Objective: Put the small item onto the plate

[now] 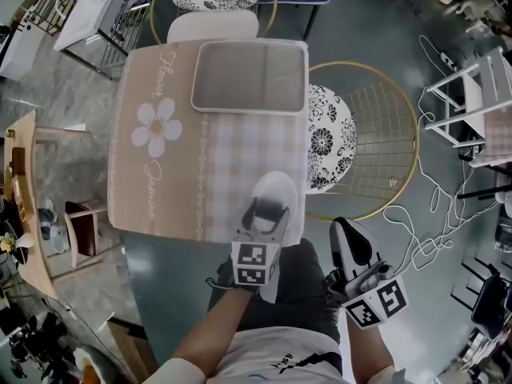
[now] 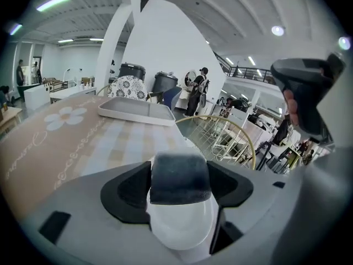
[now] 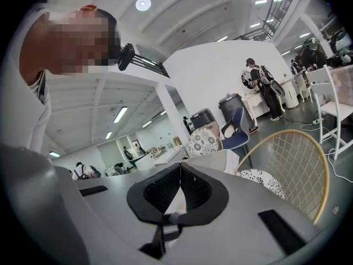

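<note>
Currently: small item (image 2: 180, 176) clamped in left gripper (image 1: 267, 213), not on the plate (image 1: 250, 76).
Item is dark on top, white below, and sits between the left jaws, which close on its sides. It hangs over the near edge of the desk (image 1: 164, 184), well apart from the plate, a grey rectangular tray at the far edge. Right gripper (image 3: 180, 173) has its jaws closed tip to tip with nothing between them, and is off the desk to the right, near the wire chair (image 1: 376, 146).
</note>
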Action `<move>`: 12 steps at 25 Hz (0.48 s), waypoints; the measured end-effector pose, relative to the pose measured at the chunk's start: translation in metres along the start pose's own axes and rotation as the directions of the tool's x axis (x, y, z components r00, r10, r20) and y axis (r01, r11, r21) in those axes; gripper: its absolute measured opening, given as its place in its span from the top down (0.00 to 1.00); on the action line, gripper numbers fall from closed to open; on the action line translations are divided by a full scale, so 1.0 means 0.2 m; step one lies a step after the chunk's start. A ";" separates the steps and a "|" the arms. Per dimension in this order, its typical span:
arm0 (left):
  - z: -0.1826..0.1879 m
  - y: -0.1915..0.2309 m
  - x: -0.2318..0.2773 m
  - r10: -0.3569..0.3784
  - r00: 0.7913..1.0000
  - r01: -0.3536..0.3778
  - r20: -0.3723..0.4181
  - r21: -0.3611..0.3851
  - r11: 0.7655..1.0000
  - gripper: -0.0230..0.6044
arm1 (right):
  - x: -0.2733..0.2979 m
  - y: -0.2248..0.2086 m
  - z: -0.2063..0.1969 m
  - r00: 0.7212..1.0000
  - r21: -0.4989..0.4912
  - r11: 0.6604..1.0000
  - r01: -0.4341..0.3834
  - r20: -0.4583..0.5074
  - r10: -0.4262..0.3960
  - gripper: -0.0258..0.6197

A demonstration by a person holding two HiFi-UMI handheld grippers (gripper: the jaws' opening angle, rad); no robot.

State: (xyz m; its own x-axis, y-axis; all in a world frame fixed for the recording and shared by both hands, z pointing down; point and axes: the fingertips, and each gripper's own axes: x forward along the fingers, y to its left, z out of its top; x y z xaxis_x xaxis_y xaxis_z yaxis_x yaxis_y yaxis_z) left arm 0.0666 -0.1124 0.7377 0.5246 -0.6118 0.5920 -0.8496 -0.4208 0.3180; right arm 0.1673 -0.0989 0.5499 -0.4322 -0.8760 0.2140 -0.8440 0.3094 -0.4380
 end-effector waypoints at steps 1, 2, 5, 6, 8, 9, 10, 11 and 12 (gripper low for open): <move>-0.02 0.00 0.02 0.003 1.000 -0.003 -0.012 0.007 1.000 0.47 | 0.01 -0.01 -0.03 1.000 0.007 1.000 0.001 -0.008 -0.001 0.94; -0.03 0.00 0.03 0.007 1.000 -0.007 -0.023 0.015 1.000 0.47 | 0.02 -0.03 -0.06 1.000 0.014 1.000 -0.001 -0.014 0.001 0.94; -0.07 0.01 0.08 0.017 0.999 -0.015 -0.052 0.027 1.000 0.47 | 0.06 -0.03 -0.11 1.000 0.027 1.000 -0.016 -0.017 0.017 0.94; -0.08 0.01 0.10 0.020 0.998 -0.018 -0.062 0.030 0.999 0.47 | 0.07 -0.03 -0.12 1.000 0.029 0.999 -0.022 -0.016 0.023 0.94; -0.10 0.02 0.13 0.031 0.996 -0.028 -0.083 0.042 0.999 0.47 | 0.08 -0.03 -0.14 0.999 0.032 0.999 -0.029 -0.015 0.030 0.94; -0.10 0.02 0.14 0.038 0.995 -0.033 -0.095 0.053 0.998 0.47 | 0.09 -0.04 -0.15 0.999 0.034 0.999 -0.030 -0.015 0.030 0.94; -0.11 0.02 0.15 0.043 0.993 -0.036 -0.111 0.066 0.997 0.47 | 0.09 -0.05 -0.15 0.999 0.037 0.999 -0.029 -0.015 0.030 0.94; -0.12 0.01 0.16 0.049 0.990 -0.039 -0.129 0.079 0.996 0.47 | 0.09 -0.05 -0.16 0.999 0.040 0.999 -0.029 -0.014 0.029 0.94; -0.13 0.01 0.17 0.053 0.988 -0.040 -0.148 0.090 0.995 0.47 | 0.09 -0.05 -0.15 0.999 0.043 0.999 -0.029 -0.013 0.029 0.94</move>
State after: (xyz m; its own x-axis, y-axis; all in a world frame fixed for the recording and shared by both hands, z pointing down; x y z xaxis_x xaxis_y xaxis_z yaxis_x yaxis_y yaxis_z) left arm 0.0813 -0.1166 0.7776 0.4651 -0.5270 0.7113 -0.8615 -0.4545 0.2265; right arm 0.1582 -0.1070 0.5853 -0.4608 -0.8617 0.2126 -0.8168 0.3180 -0.4814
